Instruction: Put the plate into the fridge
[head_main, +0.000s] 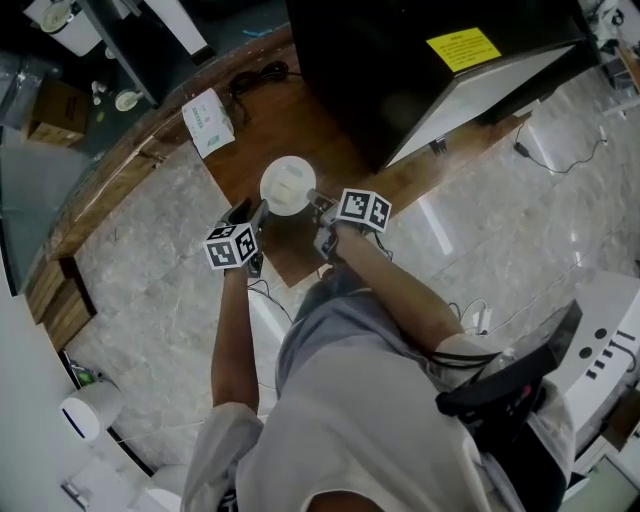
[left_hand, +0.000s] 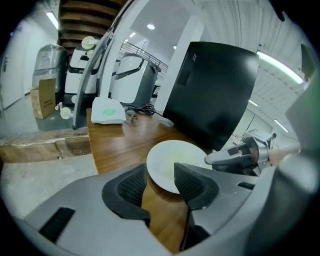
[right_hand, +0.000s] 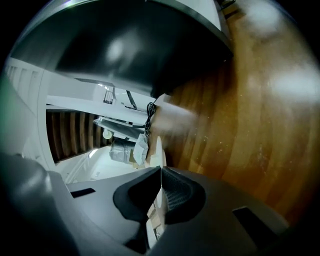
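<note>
1. A small round white plate (head_main: 288, 185), smooth and glossy, hangs above the wooden tabletop (head_main: 270, 120), close in front of the black fridge (head_main: 400, 70).
2. The right tool (right_hand: 161, 186) is pinched on the plate's thin rim, which shows edge-on between its ribbed dark pads.
3. The left tool (left_hand: 160, 181) stands spread, with the plate's near rim lying between its jaws and the pads not pressing it.
4. The plate looks stiff, light, slick-glazed and breakable. The rim is the place to grip, and a one-sided pinch may let it tilt or slip.
</note>
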